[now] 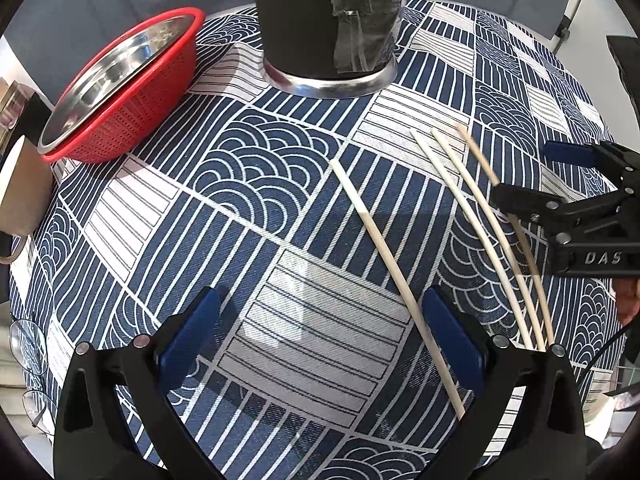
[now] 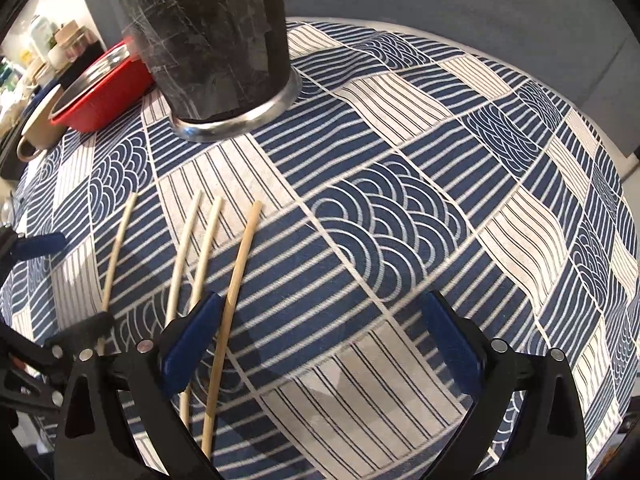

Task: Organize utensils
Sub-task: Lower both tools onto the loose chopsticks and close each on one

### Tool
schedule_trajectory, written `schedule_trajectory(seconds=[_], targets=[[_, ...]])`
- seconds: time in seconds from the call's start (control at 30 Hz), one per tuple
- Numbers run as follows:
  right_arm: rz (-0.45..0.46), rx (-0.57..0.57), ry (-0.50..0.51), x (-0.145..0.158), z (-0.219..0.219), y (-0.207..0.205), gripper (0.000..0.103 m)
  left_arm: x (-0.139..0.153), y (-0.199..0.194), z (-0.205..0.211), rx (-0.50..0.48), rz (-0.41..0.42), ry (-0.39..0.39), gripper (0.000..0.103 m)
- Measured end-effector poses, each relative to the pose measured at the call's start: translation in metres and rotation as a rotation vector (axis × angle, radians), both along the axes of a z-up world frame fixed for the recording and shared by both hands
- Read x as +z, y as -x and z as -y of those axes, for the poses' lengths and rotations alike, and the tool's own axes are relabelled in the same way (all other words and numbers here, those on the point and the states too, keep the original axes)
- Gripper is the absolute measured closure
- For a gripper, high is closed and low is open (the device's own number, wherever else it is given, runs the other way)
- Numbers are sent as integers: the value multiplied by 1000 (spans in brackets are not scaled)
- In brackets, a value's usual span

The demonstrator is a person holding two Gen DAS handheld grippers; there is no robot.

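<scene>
On the blue-patterned cloth-covered table (image 1: 256, 184), four pale wooden chopsticks (image 1: 384, 248) lie loose, none visibly in the black taped metal-based holder (image 1: 328, 20); left hand-held gripper (image 1: 320, 344) and right hand-held gripper (image 2: 320, 344) both spread, empty.

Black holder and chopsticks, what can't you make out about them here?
- Black holder: top and contents cut off by the upper edge in both wrist views.
- Chopsticks: near ends hidden under the right claw in the right wrist view.
- Steel bowl in red colander: contents unclear.

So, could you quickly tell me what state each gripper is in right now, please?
Left gripper: open, holding nothing.
Right gripper: open, holding nothing; the chopsticks lie on the tablecloth.
</scene>
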State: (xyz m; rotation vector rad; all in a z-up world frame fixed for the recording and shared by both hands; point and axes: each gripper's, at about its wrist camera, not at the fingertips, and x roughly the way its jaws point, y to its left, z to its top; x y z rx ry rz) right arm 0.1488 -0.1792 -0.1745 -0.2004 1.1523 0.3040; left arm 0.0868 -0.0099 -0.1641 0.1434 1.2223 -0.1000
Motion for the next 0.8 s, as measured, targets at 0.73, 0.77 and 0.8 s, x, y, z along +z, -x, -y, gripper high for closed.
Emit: schedule_trajectory(seconds=[0.73,0.77,0.8], targets=[[-39,-98,-33,13,72,20,96,24,31,-82,160,-18,43,98],[-31,-103,-42,13,76,21,96,25,34,-87,161,-21,46,98],[-30,-111,-46,13,81,23,97,26,37,-92,169,-26,51,98]])
